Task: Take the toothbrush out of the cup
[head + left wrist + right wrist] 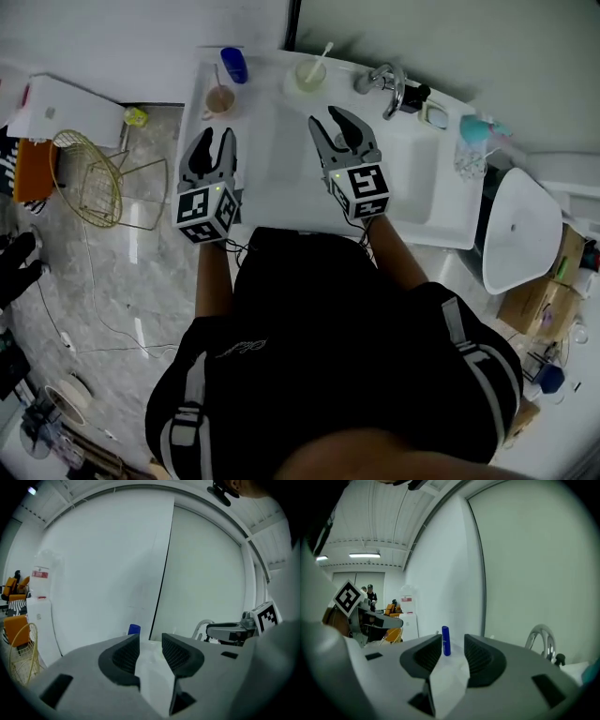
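Note:
A pale cup [309,75] with a white toothbrush [324,52] leaning out of it stands at the back of the white sink counter [272,178]. A brownish cup [220,99], also with a thin stick in it, sits at the back left beside a blue bottle [233,64]. My left gripper [214,137] hovers open just in front of the brownish cup. Also open, my right gripper [334,120] hangs in front of the pale cup. Nothing sits between either pair of jaws [151,648] [453,651]. The blue bottle [446,641] shows past the right jaws.
A chrome faucet [384,84] rises at the back right of the basin, with a teal item [478,131] beyond it. On the floor to the left lie a wire basket [89,178] and a white box [70,108]. At the right stands a white fixture [520,230].

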A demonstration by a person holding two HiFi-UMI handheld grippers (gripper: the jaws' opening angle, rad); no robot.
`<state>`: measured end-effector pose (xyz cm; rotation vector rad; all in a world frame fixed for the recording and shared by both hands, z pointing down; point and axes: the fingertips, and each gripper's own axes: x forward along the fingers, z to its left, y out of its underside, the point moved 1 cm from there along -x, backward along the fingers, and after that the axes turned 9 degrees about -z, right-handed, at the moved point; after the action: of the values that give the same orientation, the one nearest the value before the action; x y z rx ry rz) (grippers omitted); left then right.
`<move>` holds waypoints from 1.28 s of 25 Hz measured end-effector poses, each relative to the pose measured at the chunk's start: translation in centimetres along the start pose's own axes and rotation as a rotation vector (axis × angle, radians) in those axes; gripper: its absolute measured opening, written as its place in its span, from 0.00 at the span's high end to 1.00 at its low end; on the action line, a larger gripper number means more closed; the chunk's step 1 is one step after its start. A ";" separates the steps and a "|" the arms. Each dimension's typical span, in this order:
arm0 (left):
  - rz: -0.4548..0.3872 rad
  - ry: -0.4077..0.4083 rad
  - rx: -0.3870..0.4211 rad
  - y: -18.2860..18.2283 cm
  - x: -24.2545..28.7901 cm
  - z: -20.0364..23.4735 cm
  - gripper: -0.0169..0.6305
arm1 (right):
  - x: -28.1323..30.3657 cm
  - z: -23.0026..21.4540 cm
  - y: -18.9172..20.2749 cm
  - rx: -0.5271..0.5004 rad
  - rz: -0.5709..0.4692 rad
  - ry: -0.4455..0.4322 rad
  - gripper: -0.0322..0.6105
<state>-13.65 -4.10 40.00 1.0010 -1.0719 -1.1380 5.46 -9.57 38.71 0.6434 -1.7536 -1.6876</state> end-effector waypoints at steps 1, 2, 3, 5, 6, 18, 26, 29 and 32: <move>0.018 0.014 -0.004 0.3 0.7 0.5 0.73 | 0.5 -0.1 0.1 0.000 0.007 0.011 0.71; 0.036 0.027 -0.010 0.6 1.4 0.8 0.73 | 1.0 -0.1 0.2 0.000 0.014 0.020 0.71; 0.053 0.041 -0.018 0.9 2.1 1.1 0.73 | 1.5 -0.2 0.3 0.001 0.022 0.030 0.71; 0.080 0.071 -0.031 1.5 3.3 1.6 0.73 | 2.2 -0.3 0.8 0.010 0.041 0.052 0.71; 0.093 0.086 -0.033 1.8 3.8 1.8 0.73 | 2.6 -0.3 1.1 0.016 0.051 0.065 0.71; 0.291 0.117 -0.031 6.9 9.6 6.3 0.73 | 4.9 0.1 5.7 0.069 0.200 0.145 0.71; 0.406 0.024 0.028 10.1 12.7 9.1 0.73 | 5.5 -0.9 8.1 0.079 0.260 0.106 0.71; 0.448 -0.003 0.030 11.7 13.2 9.6 0.73 | 6.0 -1.2 8.4 0.073 0.268 0.076 0.71; 0.476 -0.021 0.045 12.4 13.9 9.9 0.73 | 6.4 -1.7 8.6 0.076 0.267 0.072 0.71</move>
<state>-19.72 -16.63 55.81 0.7143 -1.2732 -0.7393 2.85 -14.77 47.85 0.4722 -1.7724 -1.4069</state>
